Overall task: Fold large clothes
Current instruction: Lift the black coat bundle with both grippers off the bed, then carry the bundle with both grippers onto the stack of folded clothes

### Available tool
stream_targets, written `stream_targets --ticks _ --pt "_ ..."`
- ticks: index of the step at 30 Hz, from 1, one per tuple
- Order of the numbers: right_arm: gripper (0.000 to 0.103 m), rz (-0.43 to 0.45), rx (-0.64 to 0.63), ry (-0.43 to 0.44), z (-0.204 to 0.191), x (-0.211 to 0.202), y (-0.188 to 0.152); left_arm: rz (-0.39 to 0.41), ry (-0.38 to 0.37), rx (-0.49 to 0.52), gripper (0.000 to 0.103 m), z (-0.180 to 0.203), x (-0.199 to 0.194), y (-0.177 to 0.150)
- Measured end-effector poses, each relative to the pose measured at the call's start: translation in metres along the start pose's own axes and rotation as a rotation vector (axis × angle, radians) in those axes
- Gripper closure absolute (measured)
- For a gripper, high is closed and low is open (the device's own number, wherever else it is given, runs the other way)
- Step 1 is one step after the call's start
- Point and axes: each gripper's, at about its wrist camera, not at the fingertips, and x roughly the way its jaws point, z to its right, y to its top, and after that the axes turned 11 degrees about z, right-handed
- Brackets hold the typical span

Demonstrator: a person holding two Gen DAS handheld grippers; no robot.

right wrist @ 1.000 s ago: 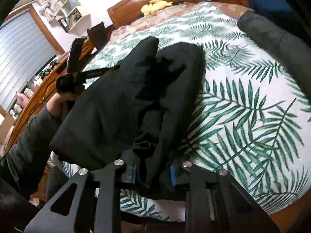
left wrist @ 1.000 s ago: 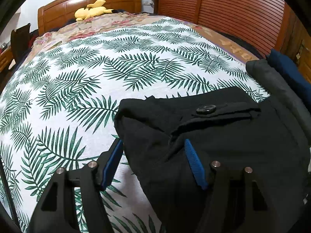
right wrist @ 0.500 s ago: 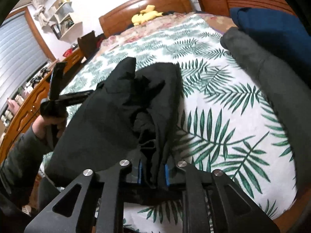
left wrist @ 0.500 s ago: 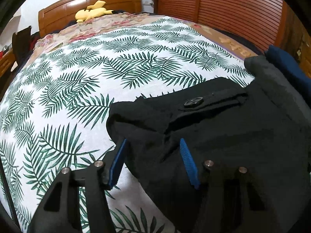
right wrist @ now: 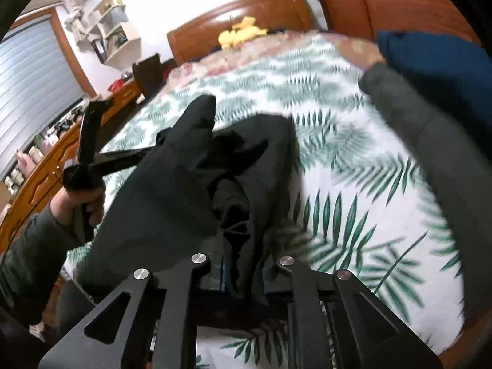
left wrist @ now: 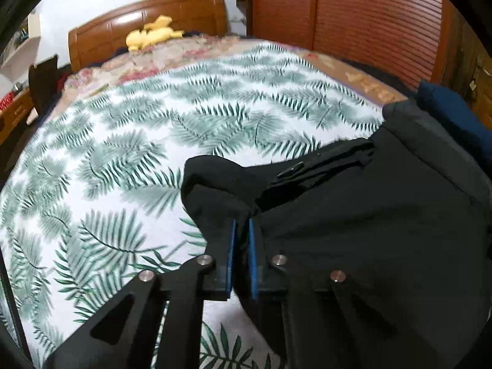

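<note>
Black trousers (left wrist: 353, 215) with a button (left wrist: 290, 169) at the waistband lie bunched on the leaf-print bedsheet (left wrist: 123, 153). My left gripper (left wrist: 242, 224) is shut on a fold of the waistband's left corner, its blue pads pinching the cloth. In the right wrist view the same black trousers (right wrist: 172, 184) hang lifted between both tools. My right gripper (right wrist: 243, 264) has its jaws closing on a thick bunch of the cloth, and the pads press on it. A hand (right wrist: 80, 203) holds the left tool's handle at the left; its tips are hidden behind the cloth.
A grey garment (right wrist: 430, 141) and a blue one (right wrist: 430, 58) lie along the bed's right edge. A yellow plush toy (left wrist: 153, 32) sits by the wooden headboard (left wrist: 147, 18). A wooden dresser (right wrist: 46, 166) runs along the left side, a slatted wardrobe (left wrist: 369, 21) at the right.
My left gripper went from wide open around the waistband corner to shut on it and rose a little. The right gripper rose with the bunched cloth and squeezed tighter.
</note>
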Motion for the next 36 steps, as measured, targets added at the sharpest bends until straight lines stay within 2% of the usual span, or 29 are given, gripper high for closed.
stream_targets --ticks 6,13,19,24,28,32,36 --pt "0.093 0.090 -0.063 -0.014 -0.005 -0.020 0.034 0.095 -0.020 0.005 0.103 0.012 -0.032 0.033" --pt "0.094 0.166 -0.204 -0.072 -0.007 -0.047 0.080 0.188 -0.077 0.041 0.103 0.051 -0.039 0.078" --pt "0.094 0.259 -0.289 -0.168 0.006 -0.096 0.135 0.289 -0.167 0.091 0.103 0.109 -0.043 0.140" --pt "0.094 0.315 -0.311 -0.302 0.038 -0.144 0.174 0.356 -0.279 0.132 0.103 0.175 -0.042 0.195" --pt "0.094 0.341 -0.307 -0.419 0.071 -0.177 0.196 0.363 -0.360 0.132 0.103 0.223 -0.031 0.221" --pt "0.094 0.335 -0.258 -0.548 0.113 -0.200 0.200 0.309 -0.415 0.164 0.103 0.269 -0.010 0.226" --pt "0.093 0.267 -0.149 -0.618 0.161 -0.198 0.181 0.237 -0.401 0.221 0.103 0.304 0.016 0.214"
